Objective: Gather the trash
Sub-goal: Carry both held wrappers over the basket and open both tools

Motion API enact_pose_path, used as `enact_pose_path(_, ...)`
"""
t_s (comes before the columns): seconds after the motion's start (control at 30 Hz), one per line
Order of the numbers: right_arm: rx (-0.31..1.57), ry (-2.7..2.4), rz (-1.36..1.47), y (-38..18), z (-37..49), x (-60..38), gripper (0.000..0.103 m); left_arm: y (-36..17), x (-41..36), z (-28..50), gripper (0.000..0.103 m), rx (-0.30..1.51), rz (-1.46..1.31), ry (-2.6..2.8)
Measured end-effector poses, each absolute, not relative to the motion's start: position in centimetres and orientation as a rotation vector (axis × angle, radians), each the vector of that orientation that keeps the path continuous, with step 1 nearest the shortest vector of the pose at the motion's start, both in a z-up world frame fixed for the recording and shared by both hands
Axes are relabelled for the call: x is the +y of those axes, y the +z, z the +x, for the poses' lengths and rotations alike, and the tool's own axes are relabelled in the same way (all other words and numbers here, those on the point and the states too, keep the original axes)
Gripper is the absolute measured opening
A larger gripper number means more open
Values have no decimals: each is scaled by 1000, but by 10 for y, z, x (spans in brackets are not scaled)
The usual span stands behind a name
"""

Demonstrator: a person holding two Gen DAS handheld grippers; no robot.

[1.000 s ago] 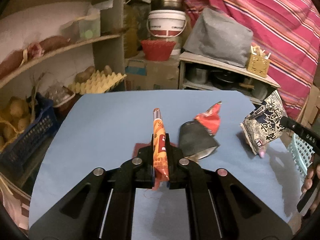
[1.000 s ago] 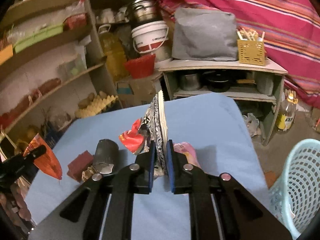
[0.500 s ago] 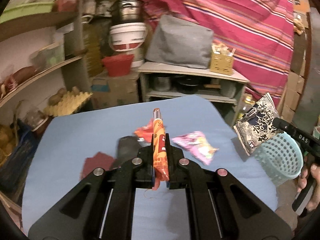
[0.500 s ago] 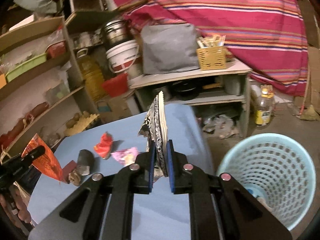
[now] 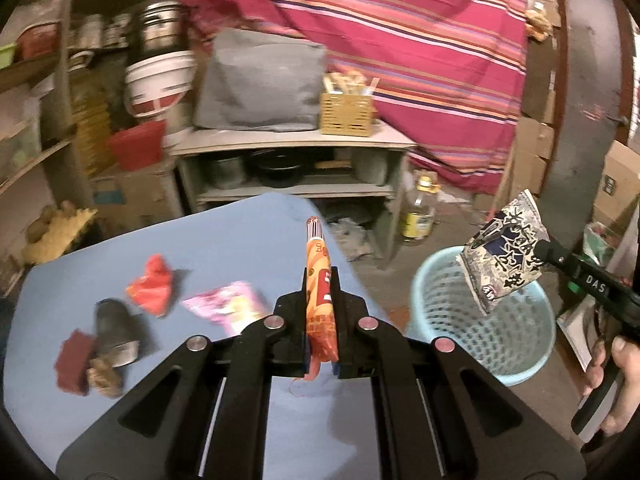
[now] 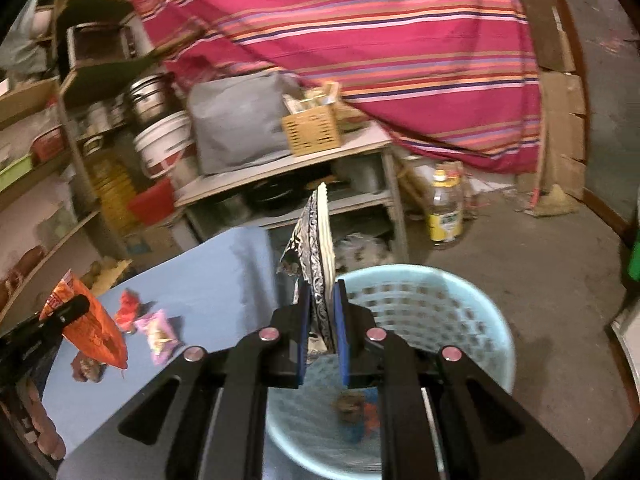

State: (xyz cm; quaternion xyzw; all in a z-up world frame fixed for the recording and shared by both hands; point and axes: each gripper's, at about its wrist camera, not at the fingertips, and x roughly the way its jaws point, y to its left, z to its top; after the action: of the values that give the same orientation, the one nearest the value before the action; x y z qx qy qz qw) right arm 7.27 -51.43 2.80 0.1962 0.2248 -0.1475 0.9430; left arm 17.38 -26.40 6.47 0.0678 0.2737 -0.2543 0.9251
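A tabletop holds a scatter of wrappers at its left and middle. Off its right edge, on the floor, stands a laundry-style basket, some litter inside. The right tongs hang over the basket with a packet; the left tongs carry a wrapper above the tabletop. A low shelf unit stands beyond, a bottle on the floor to its right.

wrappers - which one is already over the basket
The black-and-white patterned wrapper, gripped by the right gripper, hangs above the light blue basket. The orange wrapper in the left gripper is over the table.
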Motion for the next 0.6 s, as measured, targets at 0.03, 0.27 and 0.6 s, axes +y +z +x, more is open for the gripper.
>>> enact_pose_path(0.03, 463, -324, 398, 26, 69, -523, 12, 65, -275, 172, 5, 559, 143, -540)
enact_pose_path(0.27, 488, -393, 445, 13, 49, -563, 12, 56, -342, 169, 5, 592, 138, -663)
enact_pose_path(0.6, 527, -456, 445, -2, 46, -583, 12, 23, -414, 179, 6, 673, 149, -762)
